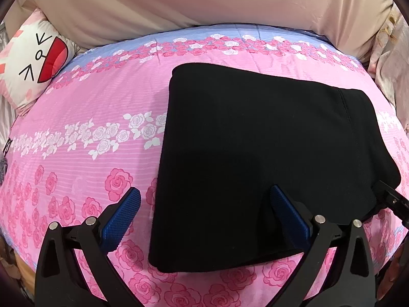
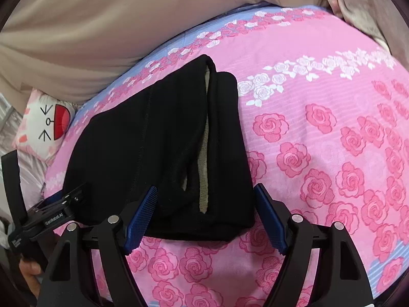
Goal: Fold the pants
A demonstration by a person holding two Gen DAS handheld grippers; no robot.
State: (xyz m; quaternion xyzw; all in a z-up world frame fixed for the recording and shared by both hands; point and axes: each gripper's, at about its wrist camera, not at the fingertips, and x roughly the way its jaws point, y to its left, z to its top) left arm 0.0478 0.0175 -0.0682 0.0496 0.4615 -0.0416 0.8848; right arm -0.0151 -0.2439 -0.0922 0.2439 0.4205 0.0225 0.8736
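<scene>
soft black pants (image 1: 255, 158) folded rectangular on rose-print quilt (image 1: 76, 158), both grippers (image 1: 204, 204) (image 2: 207, 209) spread, empty

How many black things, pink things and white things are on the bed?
Black: 1, the folded pants
Pink: 1, the rose bedspread
White: 1, the cartoon-face pillow
Total: 3

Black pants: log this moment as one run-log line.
black pants folded, flat on rose-print bedspread | left claw open, empty | right claw open, empty | cartoon cushion beyond
</scene>
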